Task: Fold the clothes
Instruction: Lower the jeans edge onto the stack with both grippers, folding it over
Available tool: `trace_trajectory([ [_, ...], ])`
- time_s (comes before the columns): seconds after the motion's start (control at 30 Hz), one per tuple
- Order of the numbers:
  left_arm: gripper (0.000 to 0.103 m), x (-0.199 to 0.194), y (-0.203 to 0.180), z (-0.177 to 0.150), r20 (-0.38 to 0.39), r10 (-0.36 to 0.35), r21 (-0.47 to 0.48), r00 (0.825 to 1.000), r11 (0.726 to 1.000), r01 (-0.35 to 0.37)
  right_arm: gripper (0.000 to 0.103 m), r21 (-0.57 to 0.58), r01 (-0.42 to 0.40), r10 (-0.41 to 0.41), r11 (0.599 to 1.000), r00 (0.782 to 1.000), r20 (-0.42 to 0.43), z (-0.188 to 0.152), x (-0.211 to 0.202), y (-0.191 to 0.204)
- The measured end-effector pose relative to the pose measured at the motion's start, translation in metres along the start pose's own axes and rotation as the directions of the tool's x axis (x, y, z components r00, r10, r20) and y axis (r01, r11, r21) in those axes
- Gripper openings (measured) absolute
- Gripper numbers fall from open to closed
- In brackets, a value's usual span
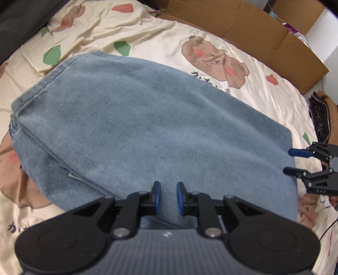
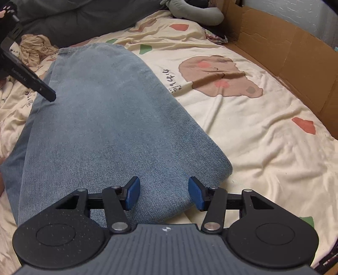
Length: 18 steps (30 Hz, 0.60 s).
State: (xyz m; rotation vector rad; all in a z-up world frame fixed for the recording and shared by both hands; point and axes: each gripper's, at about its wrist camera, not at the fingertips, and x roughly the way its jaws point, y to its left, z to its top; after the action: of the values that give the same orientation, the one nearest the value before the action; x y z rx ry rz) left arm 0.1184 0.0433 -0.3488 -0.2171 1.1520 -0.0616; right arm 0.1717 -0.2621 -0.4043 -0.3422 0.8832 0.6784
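Observation:
Folded blue jeans (image 1: 147, 118) lie flat on a cream bedsheet (image 1: 152, 31) printed with brown cartoon animals. My left gripper (image 1: 168, 197) hovers over the near part of the denim. Its blue pads stand a narrow gap apart with nothing pinched between them. My right gripper (image 1: 287, 161) shows at the right edge, just beyond the jeans' side. In the right wrist view the jeans (image 2: 101, 118) run away from me, and my right gripper (image 2: 164, 193) is open wide above their near right corner, holding nothing. One black finger (image 2: 45, 91) of the left gripper reaches over the denim's left side.
A brown cardboard wall (image 2: 285, 48) borders the bed at the back right. A crumpled beige cloth (image 2: 34, 49) and dark grey bedding (image 2: 74, 19) lie at the far left. Dark patterned clothes (image 1: 321, 118) sit past the bed's right edge. Bare sheet (image 2: 264, 148) lies right of the jeans.

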Motion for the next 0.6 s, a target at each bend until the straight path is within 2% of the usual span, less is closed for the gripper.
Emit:
trace_trajectory([
  [0.13,0.018,0.000,-0.003,-0.002,0.000,0.008,0.027,1.000,1.000,-0.008,0.055,0.051,0.031,-0.032,0.998,0.999,0.022,0.001,-0.006,-0.009],
  [0.37,0.018,-0.002,-0.014,0.002,0.020,-0.036,0.039,0.999,0.999,0.035,0.052,0.094,0.046,-0.053,0.995,0.996,0.078,0.012,-0.007,-0.021],
  [0.43,0.018,-0.001,-0.018,0.002,0.019,-0.051,0.049,0.999,0.998,0.050,0.047,0.083,0.053,-0.060,0.995,0.995,0.076,0.014,-0.002,-0.021],
  [0.6,0.018,0.010,-0.023,0.000,-0.008,-0.083,0.059,0.997,0.995,0.083,0.047,0.094,0.104,-0.107,0.990,0.994,0.031,0.009,0.015,-0.031],
])
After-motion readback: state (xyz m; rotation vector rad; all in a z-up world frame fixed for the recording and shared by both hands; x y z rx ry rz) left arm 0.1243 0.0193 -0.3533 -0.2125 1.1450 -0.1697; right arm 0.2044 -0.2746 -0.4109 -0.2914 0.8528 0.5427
